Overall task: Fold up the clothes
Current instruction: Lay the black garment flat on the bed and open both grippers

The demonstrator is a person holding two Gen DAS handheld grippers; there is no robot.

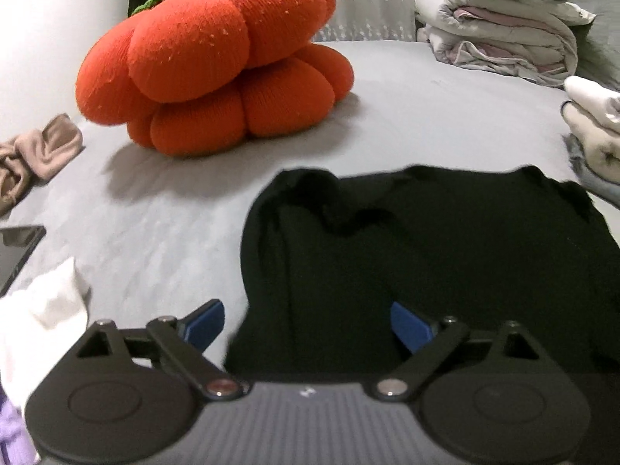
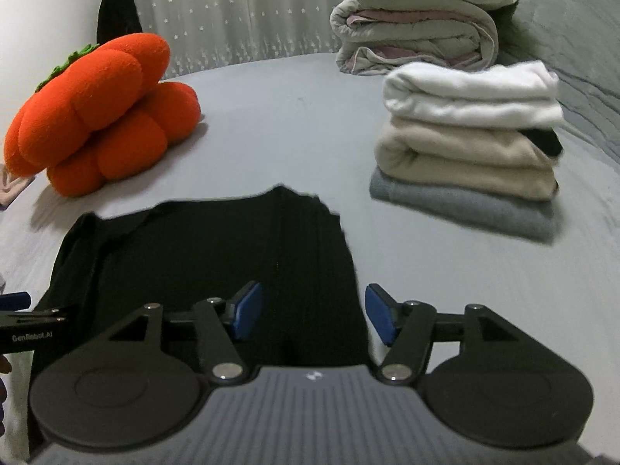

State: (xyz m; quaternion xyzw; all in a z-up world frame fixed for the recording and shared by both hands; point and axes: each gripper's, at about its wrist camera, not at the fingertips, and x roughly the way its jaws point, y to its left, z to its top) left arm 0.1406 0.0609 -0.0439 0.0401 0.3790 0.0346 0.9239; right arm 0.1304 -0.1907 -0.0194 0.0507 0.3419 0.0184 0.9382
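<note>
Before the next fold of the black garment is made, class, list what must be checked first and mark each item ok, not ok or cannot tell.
1. Left gripper open, nothing between its pads: ok.
2. Right gripper open, not clamped on cloth: ok.
3. Black garment lies flat on the bed sheet: ok, though its left edge looks bunched.
4. Near hem of the garment in view: cannot tell, hidden behind the grippers.
5. Folded stack stands apart from the garment: ok.
6. Orange pumpkin cushion stands apart from the garment: ok.
</note>
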